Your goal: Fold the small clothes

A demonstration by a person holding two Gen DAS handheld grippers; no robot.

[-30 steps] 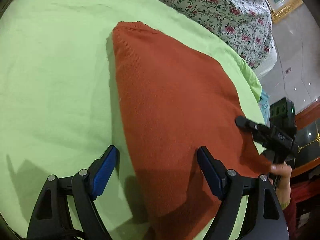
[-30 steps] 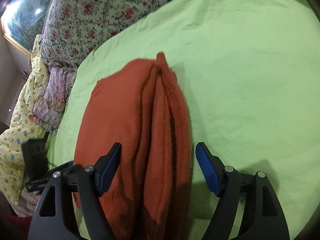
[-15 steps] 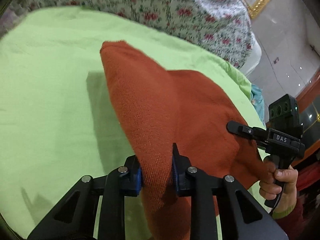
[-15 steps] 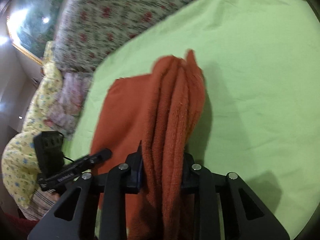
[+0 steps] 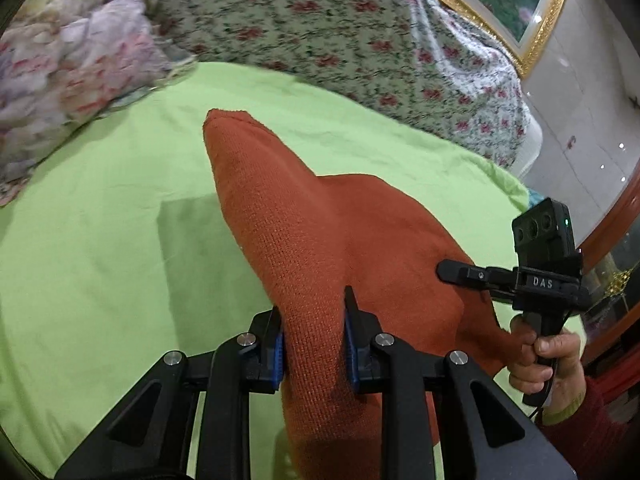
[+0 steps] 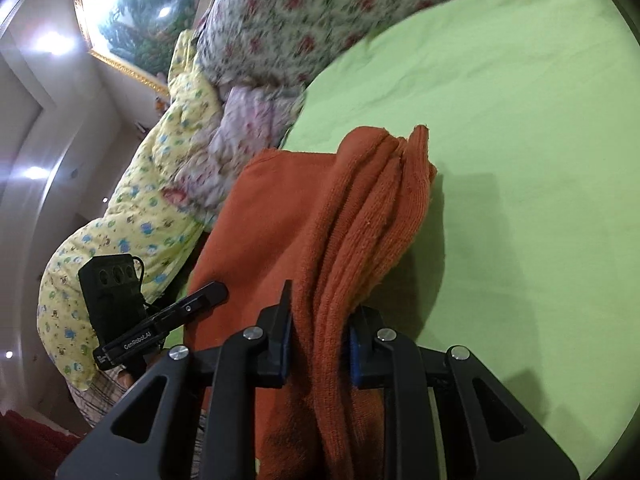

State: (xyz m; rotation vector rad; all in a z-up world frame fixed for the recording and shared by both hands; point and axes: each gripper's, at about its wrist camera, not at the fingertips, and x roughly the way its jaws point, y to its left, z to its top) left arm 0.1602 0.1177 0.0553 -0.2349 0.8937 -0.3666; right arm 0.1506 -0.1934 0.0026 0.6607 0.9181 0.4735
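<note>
A rust-orange knitted garment [image 5: 320, 232] lies partly folded on a light green bed sheet [image 5: 100, 240]. My left gripper [image 5: 314, 334] is shut on its near edge and holds that edge raised off the sheet. In the right wrist view my right gripper [image 6: 320, 334] is shut on the thick folded edge of the same garment [image 6: 352, 216], several layers between the blue pads. The right gripper also shows in the left wrist view [image 5: 472, 274], held by a hand at the garment's right corner. The left gripper shows in the right wrist view [image 6: 200, 300].
A floral quilt [image 5: 360, 28] is heaped along the far side of the bed. A yellow patterned quilt [image 6: 132, 216] and a pink floral bundle [image 5: 68, 64] lie at the bed's head. A framed picture [image 5: 516, 0] hangs on the wall.
Both grippers, open around the garment's edges a second ago, closed on the cloth and have lifted it; the garment now tents upward off the sheet.
</note>
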